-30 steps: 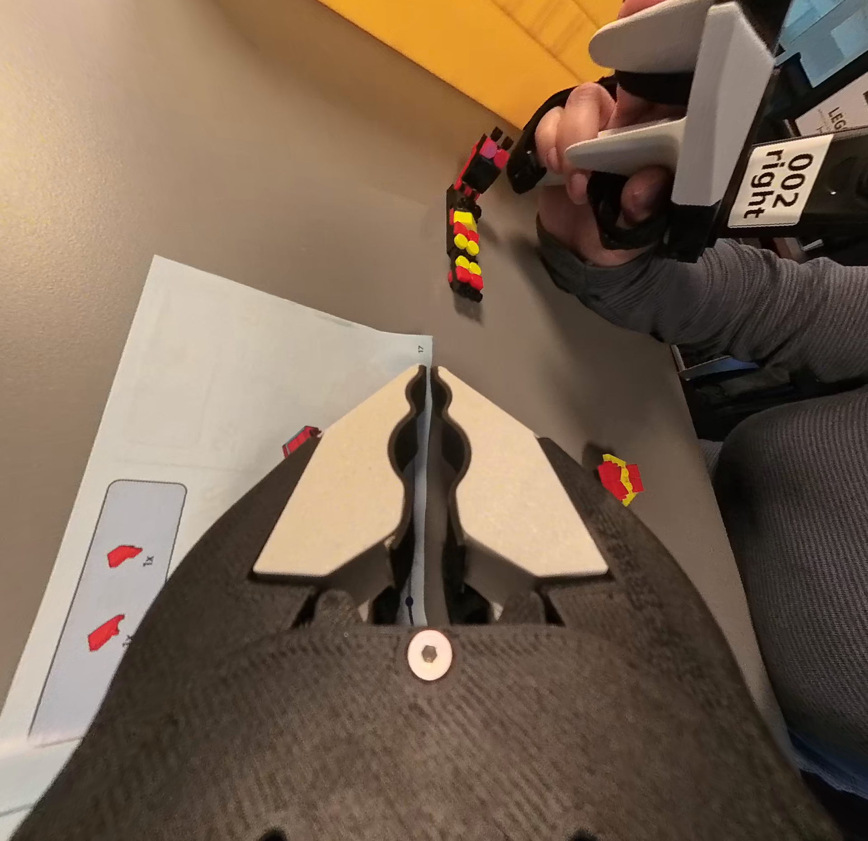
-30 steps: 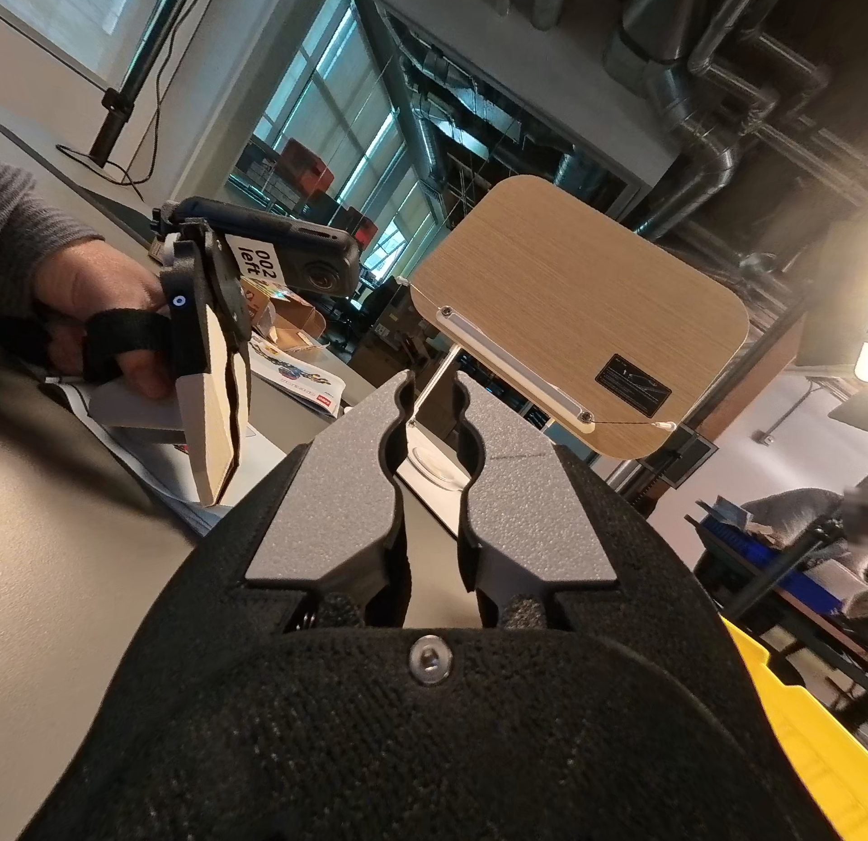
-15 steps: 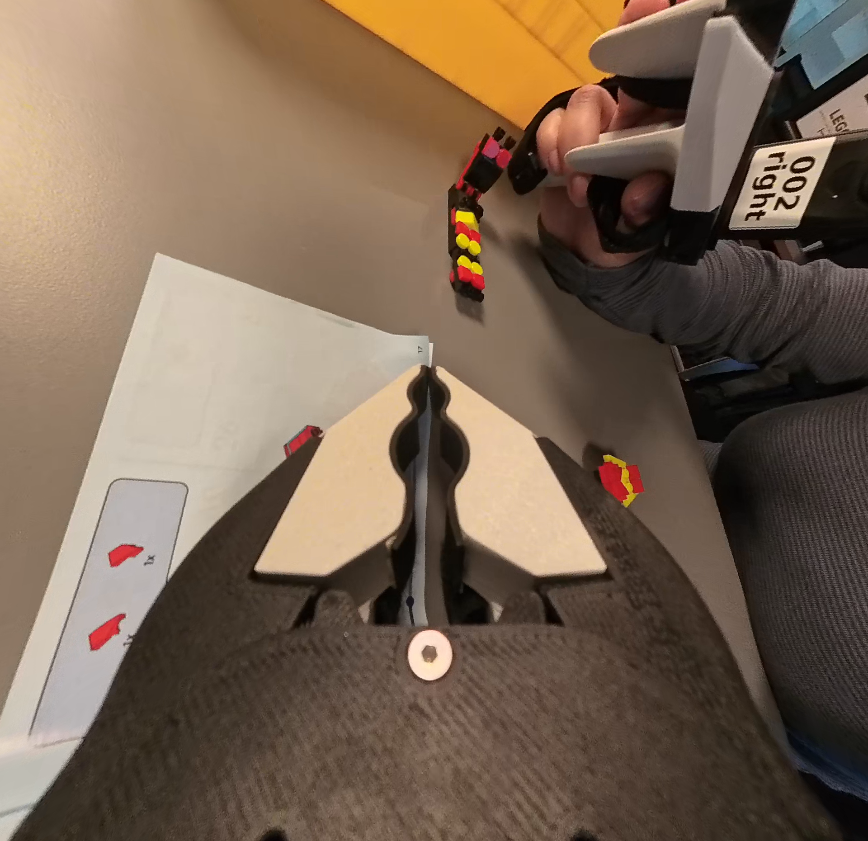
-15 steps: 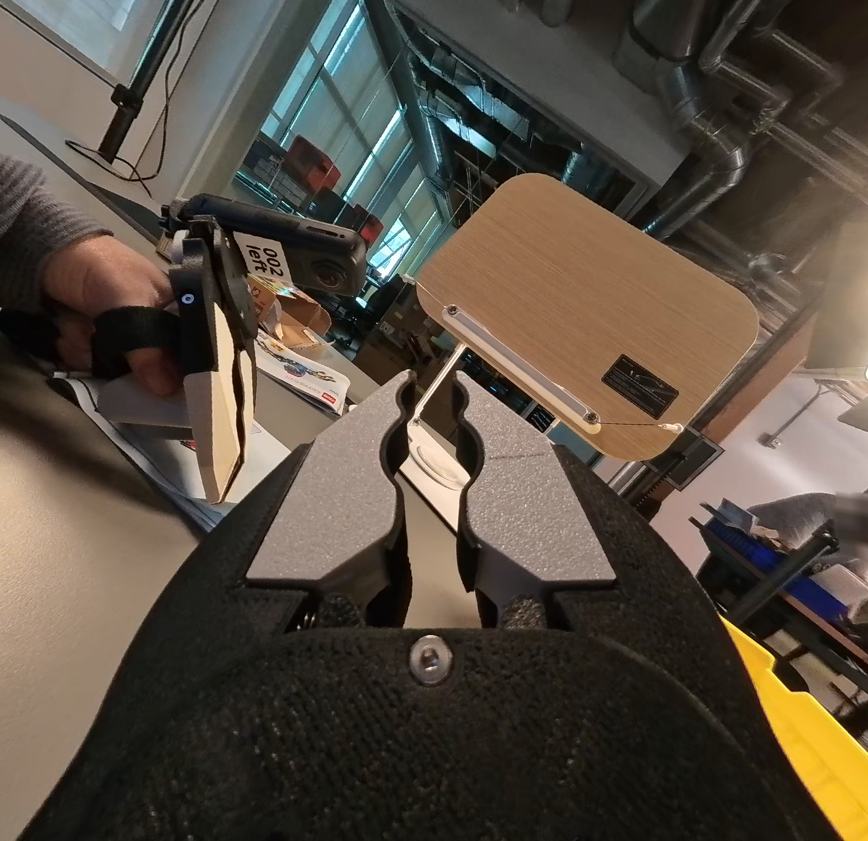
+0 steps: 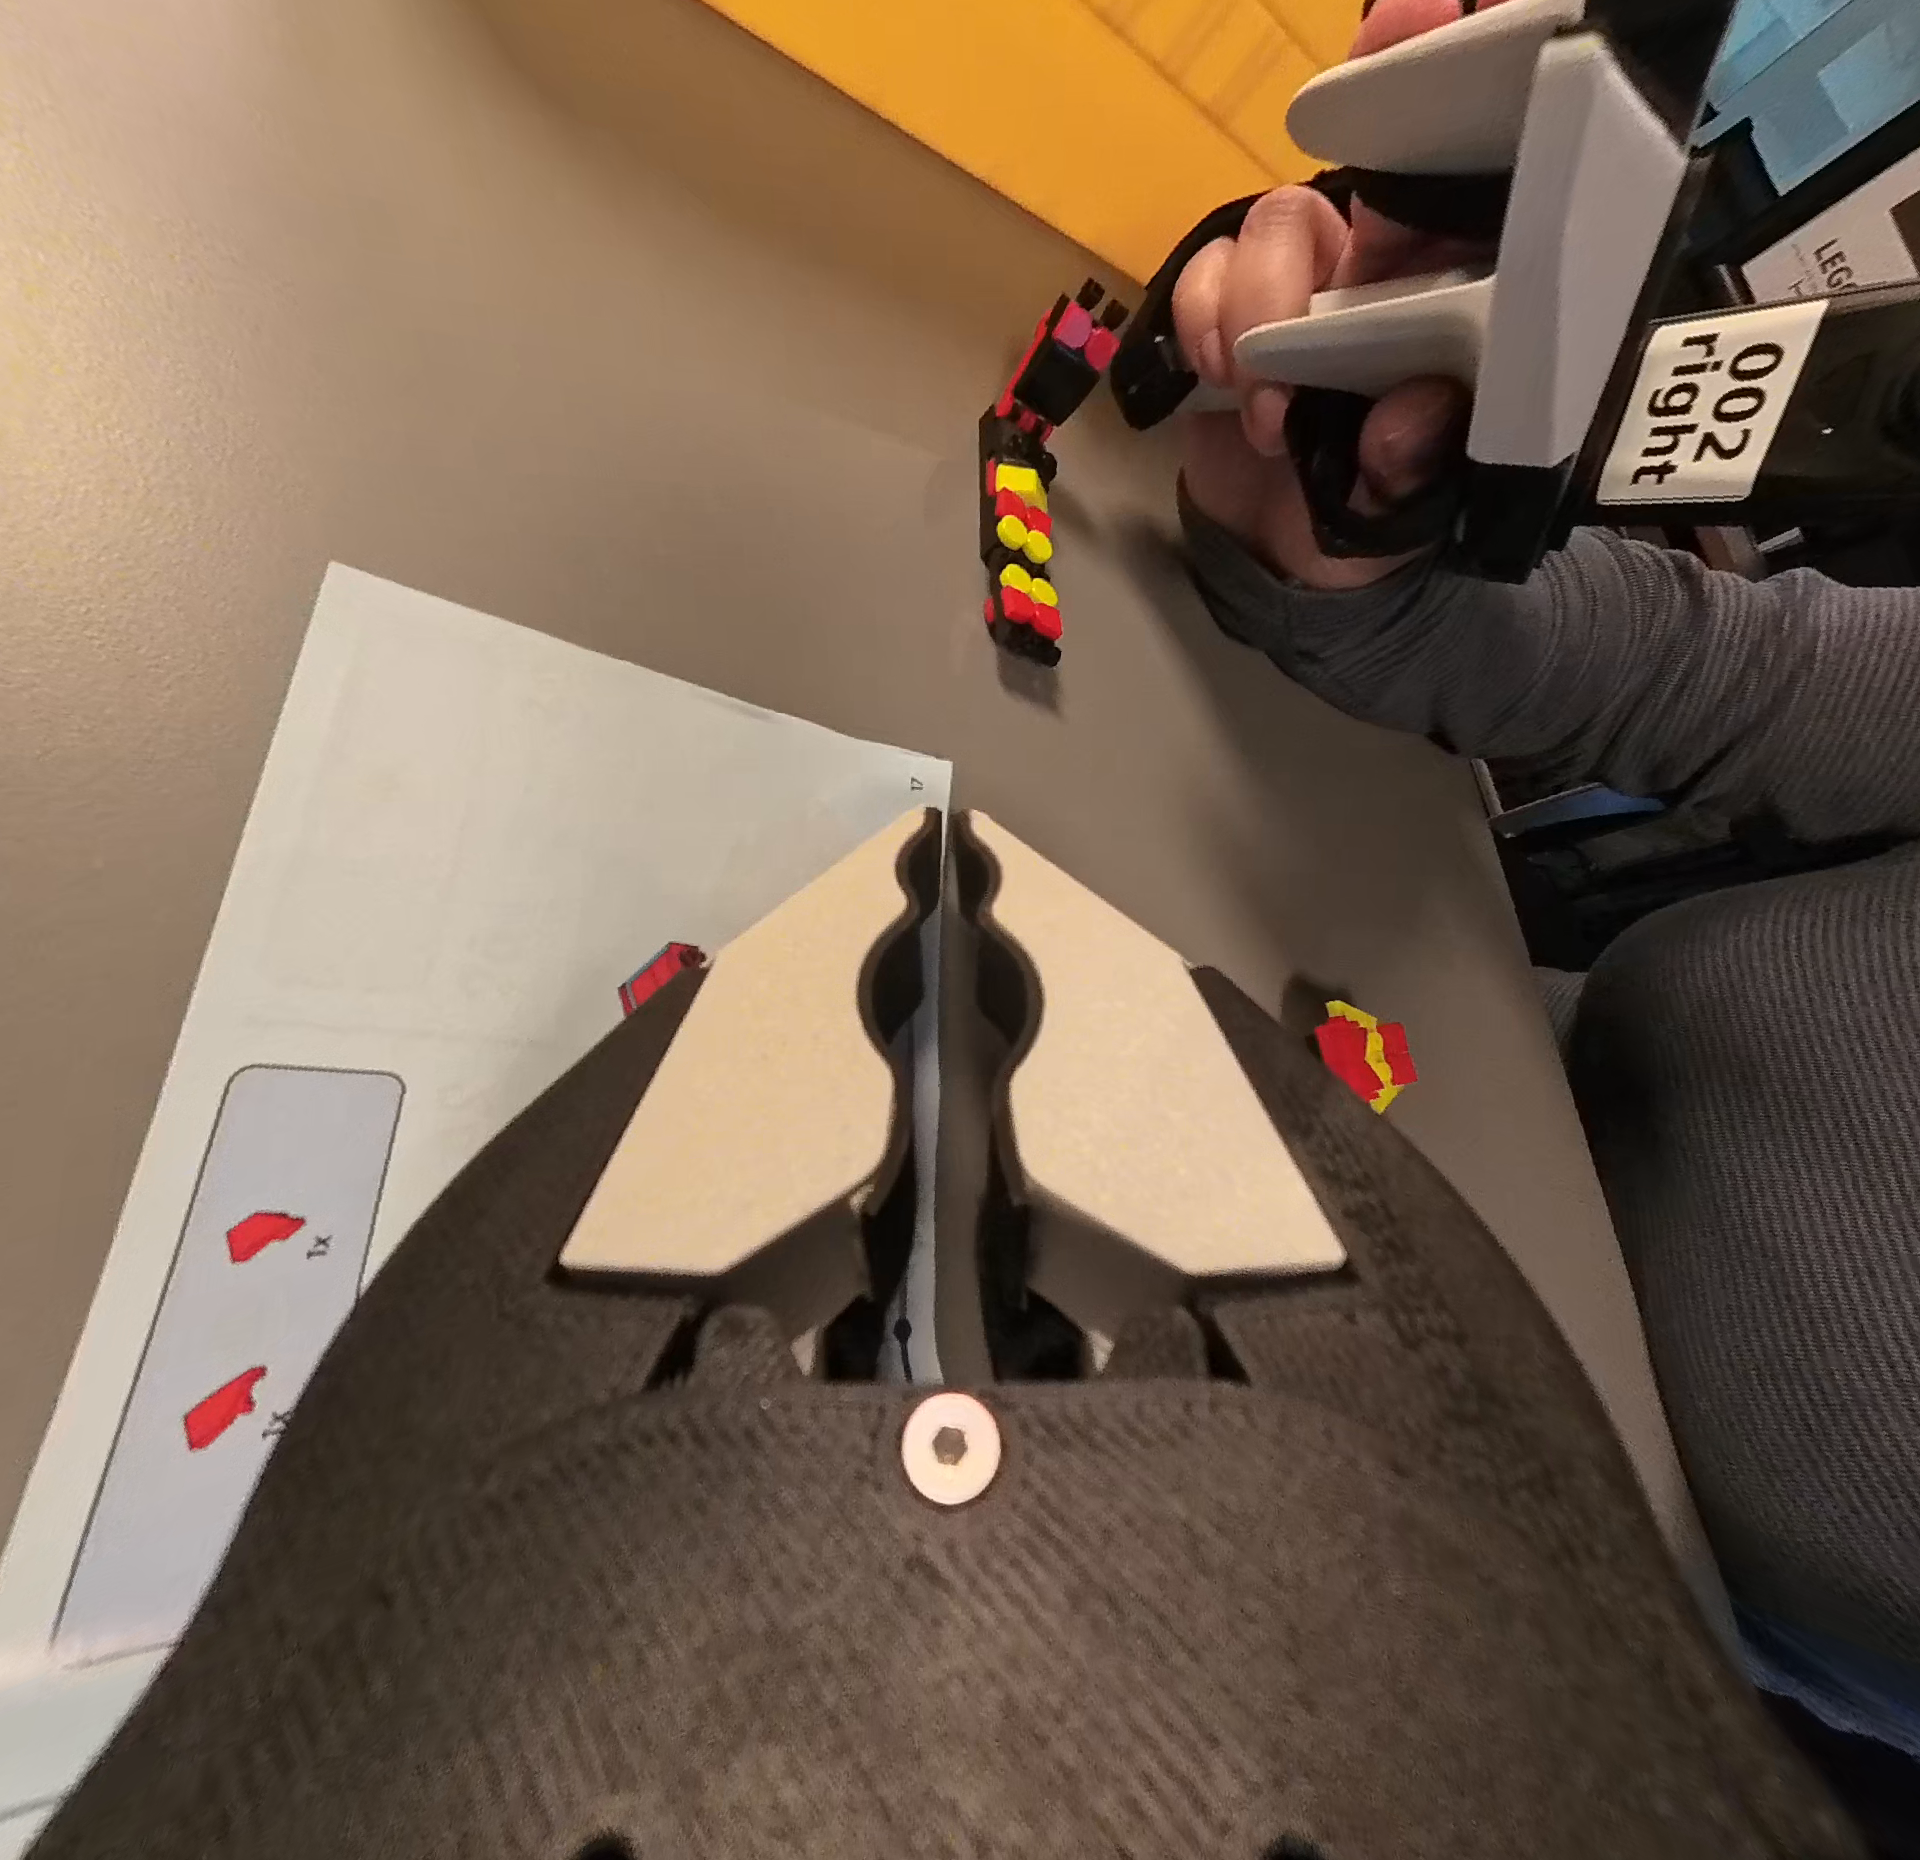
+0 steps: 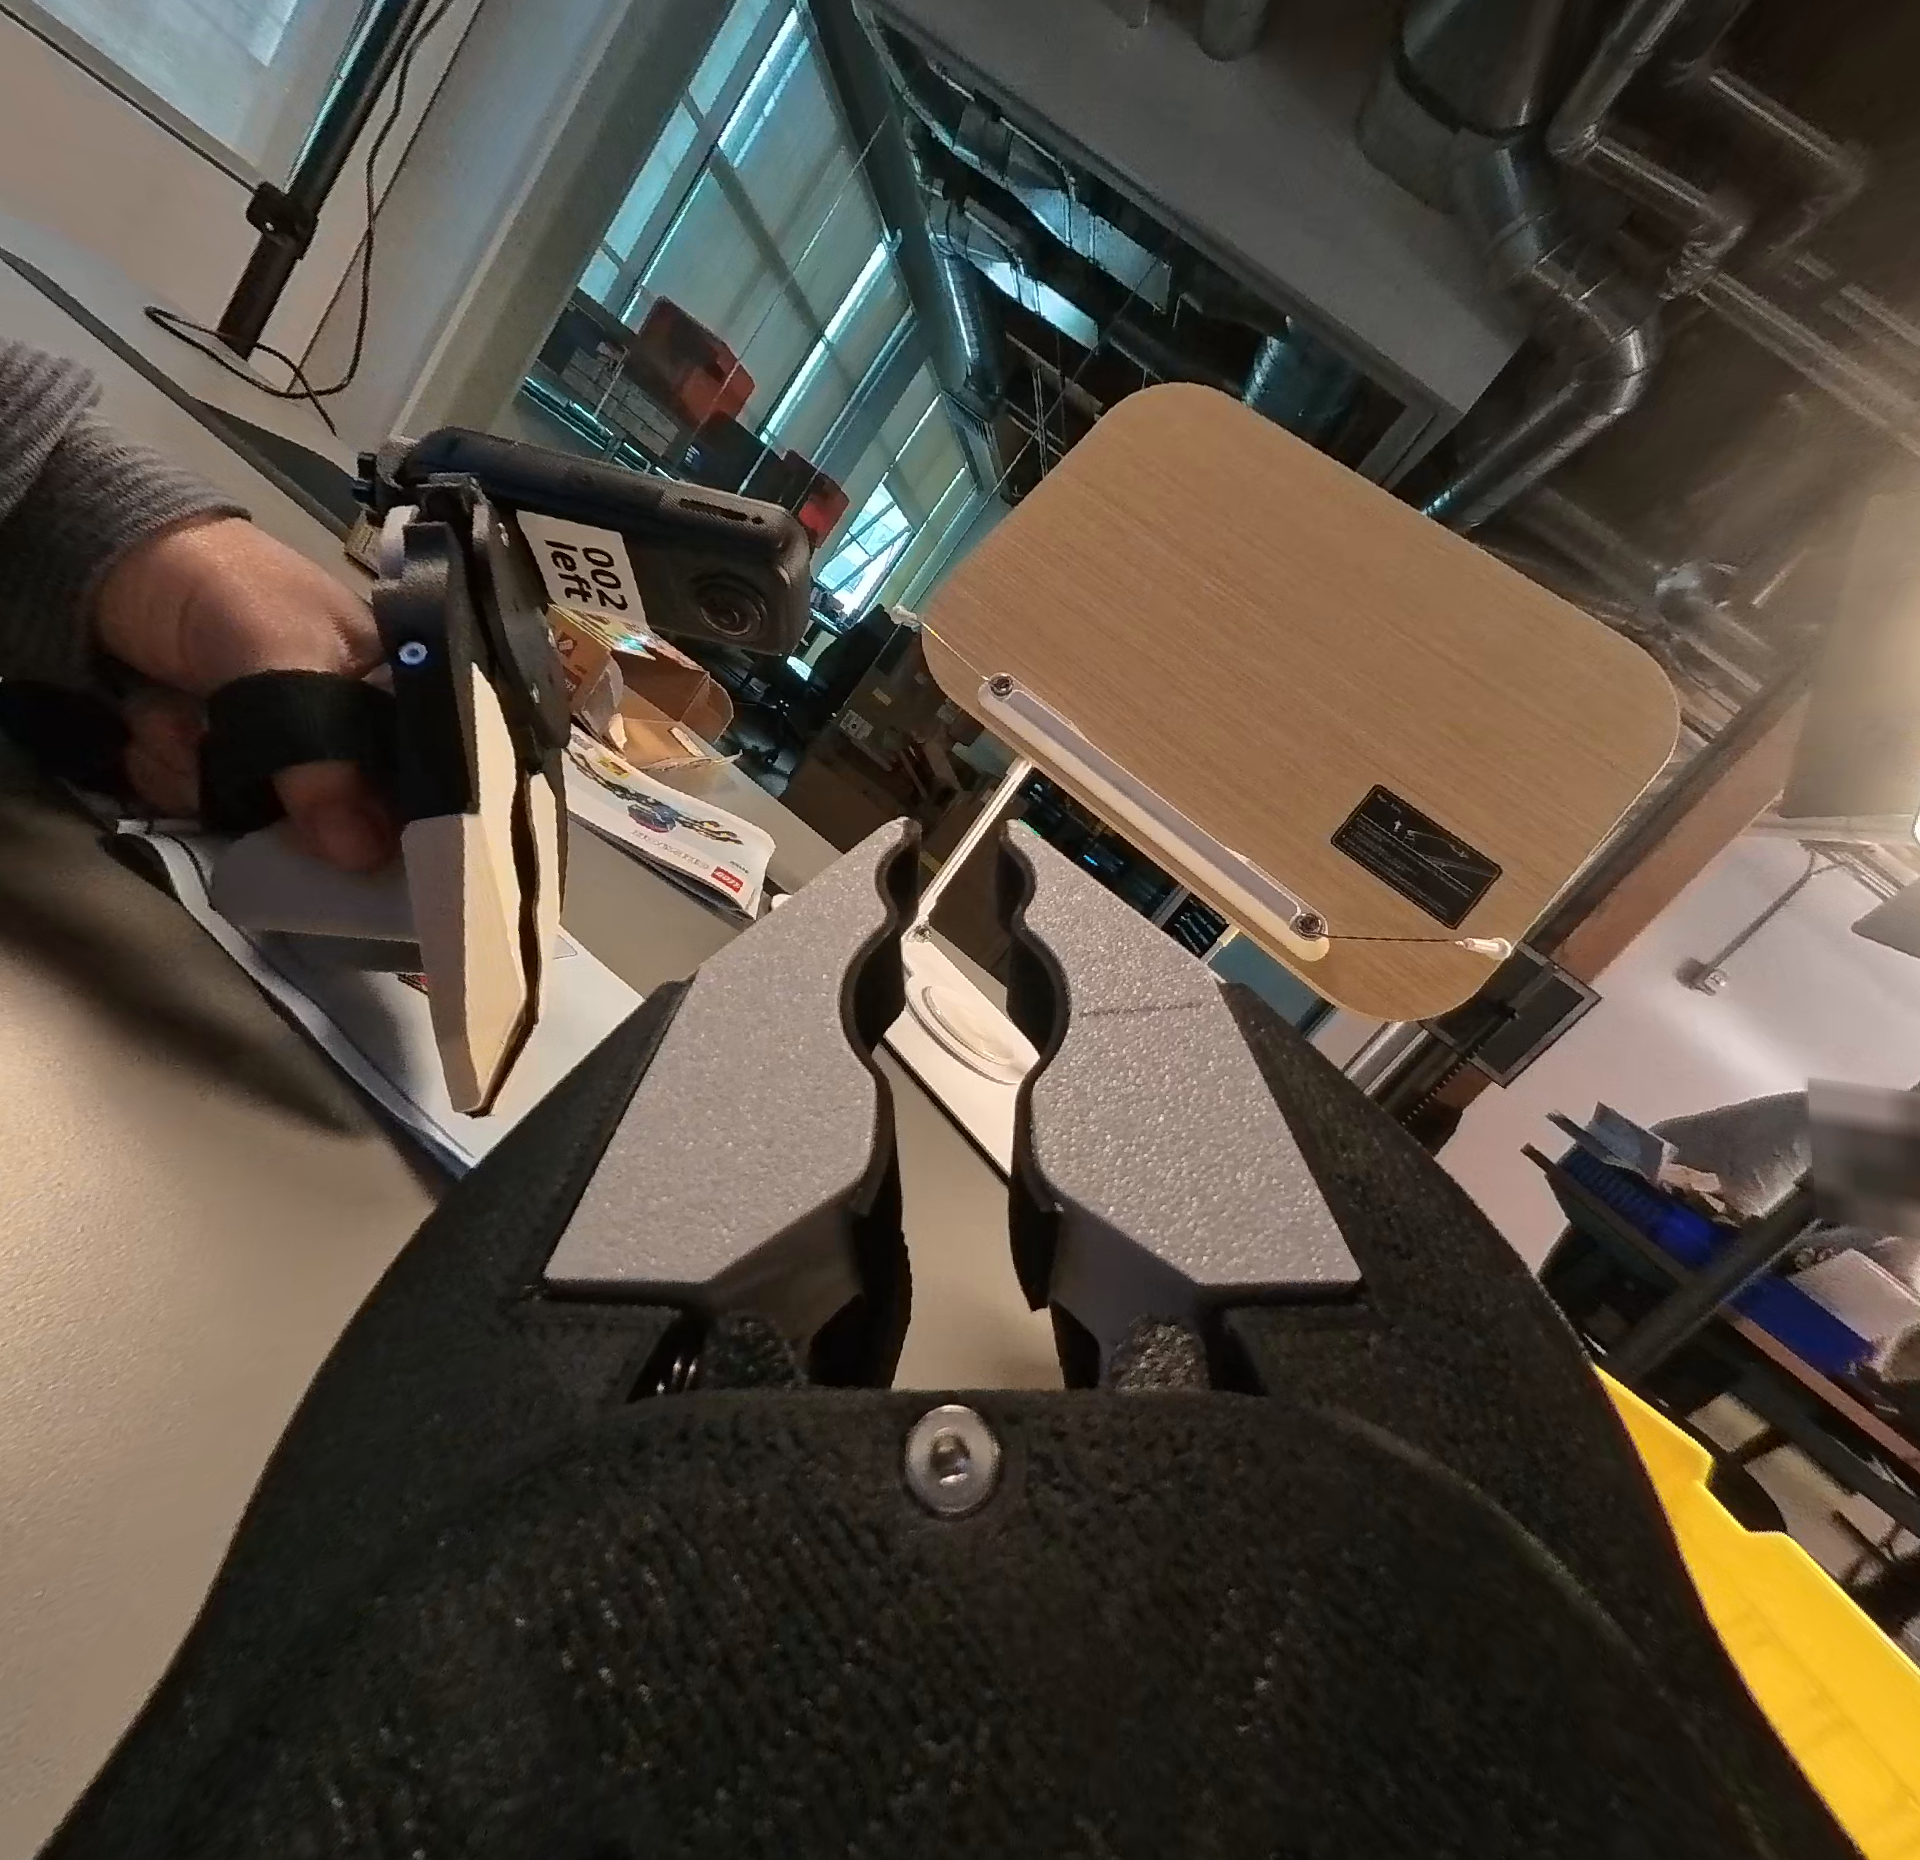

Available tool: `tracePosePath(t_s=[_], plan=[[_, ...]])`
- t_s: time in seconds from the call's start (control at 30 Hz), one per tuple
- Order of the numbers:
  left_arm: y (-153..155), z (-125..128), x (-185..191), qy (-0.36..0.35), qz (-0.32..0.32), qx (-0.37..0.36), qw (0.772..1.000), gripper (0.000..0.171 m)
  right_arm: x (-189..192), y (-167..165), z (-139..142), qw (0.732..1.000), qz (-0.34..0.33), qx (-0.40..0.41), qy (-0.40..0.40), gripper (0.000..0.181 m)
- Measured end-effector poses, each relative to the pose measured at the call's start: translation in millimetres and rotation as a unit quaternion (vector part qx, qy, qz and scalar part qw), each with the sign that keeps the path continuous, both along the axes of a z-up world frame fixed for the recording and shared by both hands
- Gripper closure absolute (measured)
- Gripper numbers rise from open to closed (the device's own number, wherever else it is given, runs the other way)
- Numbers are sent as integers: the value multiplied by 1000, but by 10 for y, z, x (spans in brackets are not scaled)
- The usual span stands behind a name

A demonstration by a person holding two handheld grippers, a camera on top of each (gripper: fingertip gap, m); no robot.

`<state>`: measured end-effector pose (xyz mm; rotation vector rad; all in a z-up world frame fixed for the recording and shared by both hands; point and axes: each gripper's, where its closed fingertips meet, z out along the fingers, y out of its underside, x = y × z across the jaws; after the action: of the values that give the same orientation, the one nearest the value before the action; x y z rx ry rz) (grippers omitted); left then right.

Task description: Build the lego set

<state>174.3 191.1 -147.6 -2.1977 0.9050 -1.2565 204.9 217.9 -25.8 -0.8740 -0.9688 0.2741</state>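
Left claw (image 5: pixel 943 823) pinched closed on instruction sheet (image 5: pixel 499 823) edge, right claw (image 6: pixel 956 844) slightly parted, empty, partly built lego model (image 5: pixel 1023 522) on tabletop (image 5: pixel 416 304)

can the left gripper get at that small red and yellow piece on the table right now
Probably yes: the red and yellow piece lies alone on bare table beside the shut left gripper, which must open first.

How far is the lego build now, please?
Partly done: a black, red and yellow assembly lies on the table. In hand: left gripper is shut on the instruction page; right gripper is open, empty. Left: loose red piece and red-yellow piece remain unattached.
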Motion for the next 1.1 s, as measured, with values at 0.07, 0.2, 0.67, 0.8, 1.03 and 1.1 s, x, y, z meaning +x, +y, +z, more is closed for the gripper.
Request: tracePosePath(t_s=[0.07, 0.2, 0.67, 0.8, 1.03, 1.1], plan=[[-38, 13, 17, 2, -14, 14, 1000, 166, 4, -2, 5, 1000, -1, 2, 0, 170], [-82, 3, 77, 54, -36, 123, 990, 151, 22, -3, 19, 1000, -3, 8, 1, 171], [141, 175, 30, 58, 32, 236, 970, 146, 27, -2, 17, 1000, -5, 8, 0, 171], [214, 268, 4, 74, 61, 317, 943, 134, 26, -2, 16, 1000, -4, 7, 0, 172], [319, -54, -22, 175, 62, 267, 946, 139, 22, -3, 11, 1000, -4, 6, -1, 172], [319, -77, -22, 183, 60, 265, 945, 139, 23, -2, 11, 1000, -4, 6, -1, 172]])
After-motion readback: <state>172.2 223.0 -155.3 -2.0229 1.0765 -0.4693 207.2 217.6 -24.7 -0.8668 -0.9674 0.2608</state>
